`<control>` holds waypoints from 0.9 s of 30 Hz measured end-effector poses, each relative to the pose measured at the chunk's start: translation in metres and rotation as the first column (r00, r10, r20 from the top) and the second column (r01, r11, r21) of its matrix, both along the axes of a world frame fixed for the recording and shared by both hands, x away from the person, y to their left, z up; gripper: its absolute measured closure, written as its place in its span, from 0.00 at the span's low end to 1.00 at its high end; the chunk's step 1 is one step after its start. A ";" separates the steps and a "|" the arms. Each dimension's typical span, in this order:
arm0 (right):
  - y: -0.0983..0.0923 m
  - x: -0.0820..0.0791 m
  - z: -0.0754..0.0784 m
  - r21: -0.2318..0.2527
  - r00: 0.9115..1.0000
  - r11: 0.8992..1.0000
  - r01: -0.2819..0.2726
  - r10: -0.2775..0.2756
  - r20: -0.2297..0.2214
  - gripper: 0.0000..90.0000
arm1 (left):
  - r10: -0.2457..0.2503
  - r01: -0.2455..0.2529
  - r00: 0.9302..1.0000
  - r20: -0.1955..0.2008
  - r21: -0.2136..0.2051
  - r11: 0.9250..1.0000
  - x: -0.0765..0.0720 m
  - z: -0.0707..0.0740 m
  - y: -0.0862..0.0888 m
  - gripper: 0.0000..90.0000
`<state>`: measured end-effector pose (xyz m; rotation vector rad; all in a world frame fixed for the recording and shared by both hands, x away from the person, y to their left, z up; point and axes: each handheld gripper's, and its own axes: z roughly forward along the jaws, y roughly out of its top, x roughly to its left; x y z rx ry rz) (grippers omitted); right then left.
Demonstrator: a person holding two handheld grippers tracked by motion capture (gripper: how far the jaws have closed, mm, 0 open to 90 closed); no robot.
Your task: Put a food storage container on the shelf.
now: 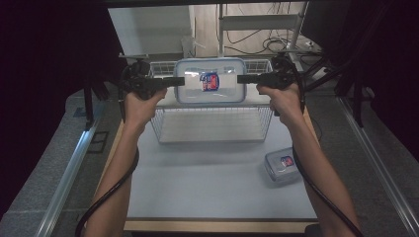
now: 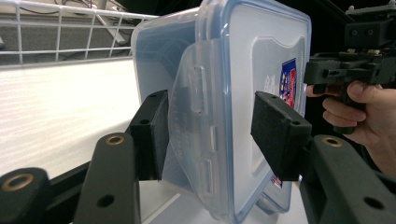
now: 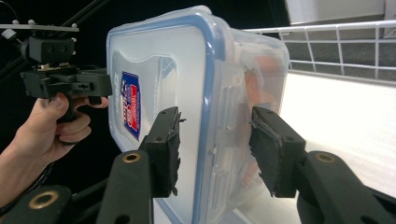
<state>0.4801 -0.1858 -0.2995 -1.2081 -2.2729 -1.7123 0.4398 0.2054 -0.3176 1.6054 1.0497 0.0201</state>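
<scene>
High view: a pale desk (image 1: 212, 187) carries a white wire basket (image 1: 212, 123) along its far edge. Above the basket hangs a large clear plastic container (image 1: 211, 81) with a blue-rimmed lid and a red and blue label, held up between the two hand-held grippers with its lid facing the camera. The left gripper (image 1: 175, 81) meets the container's left short end and the right gripper (image 1: 243, 79) meets its right short end; a bare forearm reaches in to each from the desk's near edge.

Left gripper view: the left gripper (image 2: 210, 135) straddles the container's latch side, one pad (image 2: 159, 133) against the box wall, the other on the lid. Right gripper view: the right gripper (image 3: 217, 149) clamps the opposite end the same way.

A smaller lidded container (image 1: 282, 165) of the same kind sits near the desk's right edge.
</scene>
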 end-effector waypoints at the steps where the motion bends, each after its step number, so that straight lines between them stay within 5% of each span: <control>1: 0.001 0.000 0.000 0.000 1.000 1.000 0.004 -0.004 0.004 0.57 | 0.003 -0.003 1.000 0.000 -0.004 1.000 0.001 -0.001 0.000 0.53; 9: 0.006 0.005 -0.003 -0.015 0.998 0.999 0.047 -0.046 0.039 0.53 | 0.031 -0.031 1.000 0.004 -0.013 0.999 0.006 -0.005 0.000 0.50; 14: 0.012 0.006 -0.006 -0.076 0.994 0.994 0.083 -0.078 0.071 0.51 | 0.097 -0.097 0.995 -0.007 0.043 0.994 0.013 -0.010 -0.002 0.43; 15: 0.013 0.007 -0.007 -0.089 0.992 0.991 0.099 -0.092 0.081 0.51 | 0.095 -0.095 0.995 -0.002 0.028 0.995 0.014 -0.011 -0.001 0.46; 19: 0.013 0.009 -0.009 -0.066 0.993 0.993 0.094 -0.089 0.076 0.52 | 0.098 -0.098 0.995 -0.002 0.018 0.995 0.016 -0.012 0.000 0.47; 23: 0.013 0.004 -0.008 -0.092 0.989 0.991 0.097 -0.085 0.124 0.52 | 0.109 -0.113 0.991 0.076 0.049 0.992 0.005 -0.006 -0.001 0.47; 27: 0.010 -0.007 -0.005 -0.114 0.978 0.989 0.095 -0.072 0.196 0.52 | 0.106 -0.122 0.979 0.173 0.089 0.989 -0.017 -0.001 0.000 0.56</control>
